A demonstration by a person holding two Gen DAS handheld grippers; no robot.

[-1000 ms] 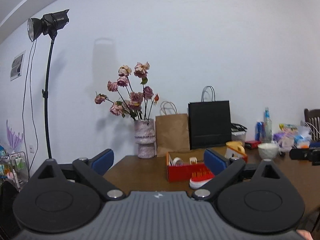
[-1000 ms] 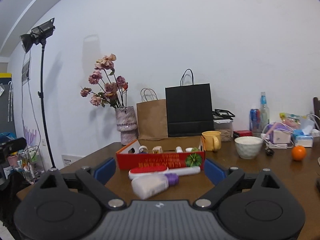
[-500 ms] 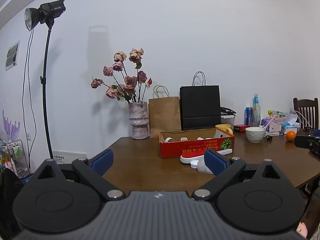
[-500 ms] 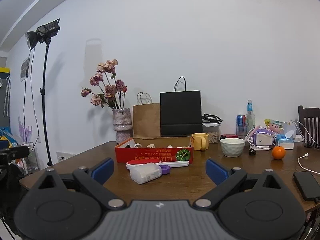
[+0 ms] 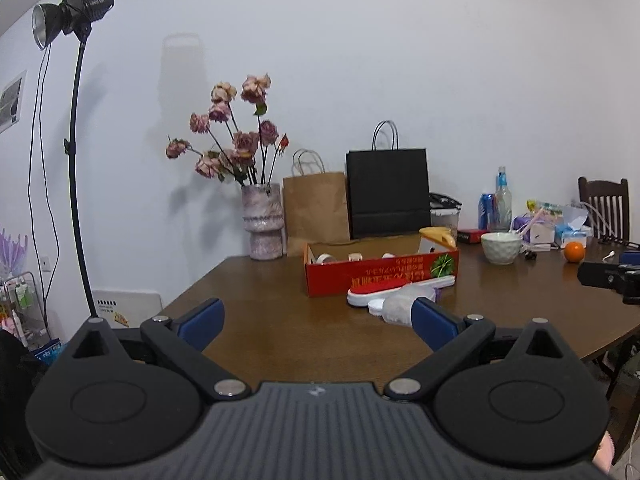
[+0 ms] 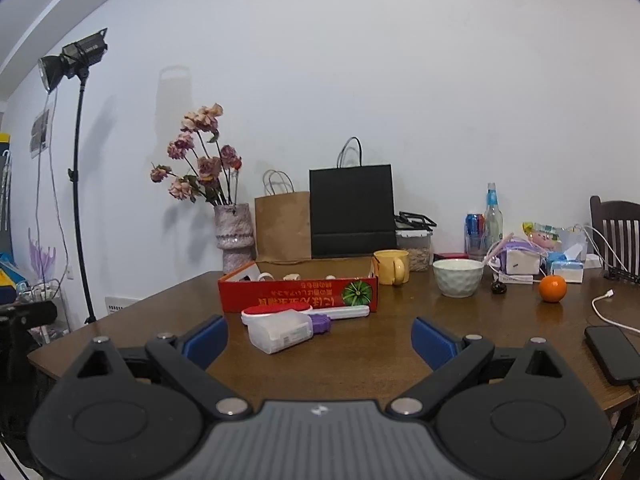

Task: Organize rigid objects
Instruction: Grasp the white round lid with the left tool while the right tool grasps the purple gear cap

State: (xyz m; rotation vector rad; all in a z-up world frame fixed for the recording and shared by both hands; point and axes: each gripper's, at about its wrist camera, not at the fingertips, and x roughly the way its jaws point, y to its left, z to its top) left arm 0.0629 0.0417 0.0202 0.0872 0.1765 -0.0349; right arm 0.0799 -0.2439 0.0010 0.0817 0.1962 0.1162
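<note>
With both jaws wide and empty, the right gripper [image 6: 319, 340] faces the translucent plastic case [image 6: 280, 330], which lies crosswise ahead-left, nearer than to the left gripper [image 5: 318, 320].

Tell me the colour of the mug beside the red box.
Yellow. The mug shows best in the right wrist view, by the red box.

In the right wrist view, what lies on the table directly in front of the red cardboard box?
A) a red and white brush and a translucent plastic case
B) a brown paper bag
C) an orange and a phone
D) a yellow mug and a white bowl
A: the red and white brush and the translucent plastic case lie just in front of the red cardboard box, on its near side.
</note>
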